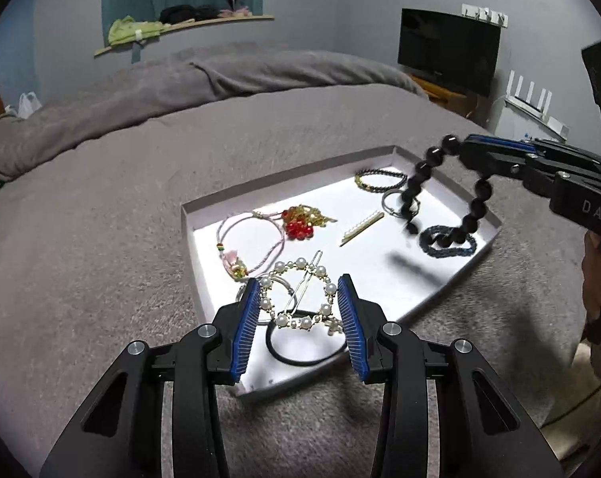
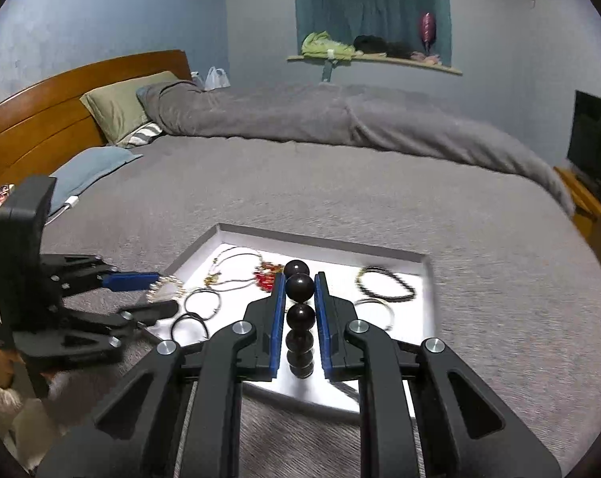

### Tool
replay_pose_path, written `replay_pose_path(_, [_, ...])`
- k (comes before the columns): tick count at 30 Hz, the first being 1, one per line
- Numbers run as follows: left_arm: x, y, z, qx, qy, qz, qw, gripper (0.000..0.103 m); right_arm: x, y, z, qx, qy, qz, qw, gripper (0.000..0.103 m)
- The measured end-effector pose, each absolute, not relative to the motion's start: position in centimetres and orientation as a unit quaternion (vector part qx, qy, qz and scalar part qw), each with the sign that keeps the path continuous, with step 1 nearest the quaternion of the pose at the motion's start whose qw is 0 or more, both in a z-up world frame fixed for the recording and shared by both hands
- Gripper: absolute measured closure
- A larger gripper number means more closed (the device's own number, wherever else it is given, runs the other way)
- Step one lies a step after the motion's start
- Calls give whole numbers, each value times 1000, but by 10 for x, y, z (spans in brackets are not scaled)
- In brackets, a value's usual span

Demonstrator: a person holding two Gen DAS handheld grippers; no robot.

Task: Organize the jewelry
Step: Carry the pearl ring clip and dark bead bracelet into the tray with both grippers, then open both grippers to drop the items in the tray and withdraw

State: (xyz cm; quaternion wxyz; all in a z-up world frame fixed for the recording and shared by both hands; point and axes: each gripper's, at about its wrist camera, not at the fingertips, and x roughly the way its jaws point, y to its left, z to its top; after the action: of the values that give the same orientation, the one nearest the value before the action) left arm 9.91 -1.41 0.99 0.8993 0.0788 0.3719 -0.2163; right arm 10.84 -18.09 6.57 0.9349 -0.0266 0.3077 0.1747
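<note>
Bed: The big grey bed (image 1: 101,239) held everything. It was soft and fuzzy.

Tray: A flat white tray (image 1: 205,207) lay on the bed, right in front of me. Most of the jewelry was in it already, spread out, each piece with its own spot.

How far along: I think the job was well on its way but not done. One bracelet was up in the air, and I could not tell if it was going in or coming out.

Big bead bracelet: My right tongs (image 2: 299,290) were clamped on the black bead bracelet (image 1: 443,191). It hung over the right side of the tray, not touching it. The loop hung down from the tongs, top to bottom. From the right wrist camera I saw the loop edge-on, a row of beads running away from me between the pads.

Pearl clip: My left tongs (image 1: 299,310) were wide apart, with nothing pinched. The round pearl hair clip (image 1: 300,294) showed between them, at the near end of the tray. Its thin pin ran slanted, up and to the right.

Small things: A black hair tie (image 1: 304,348) lay just under the clip. A pink cord bracelet (image 1: 248,239), a red bead charm (image 1: 298,227), a gold bar clip (image 1: 362,229), a blue bracelet (image 1: 447,241) and a thin dark bead bracelet (image 1: 380,179) lay further in.
</note>
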Motion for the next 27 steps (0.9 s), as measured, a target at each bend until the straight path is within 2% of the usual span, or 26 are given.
replay_pose_path(17, [125, -22, -7, 94, 389, -227, 888, 62, 138, -180, 2, -60, 431, 170, 884, 89])
replay_pose_path(25, [132, -30, -10, 98, 405, -237, 878, 62, 145, -182, -9, -45, 453, 174, 873, 88])
replay_pose_path(27, [136, -34, -10, 102, 410, -239, 874, 62, 144, -185, -8, -42, 452, 172, 874, 82])
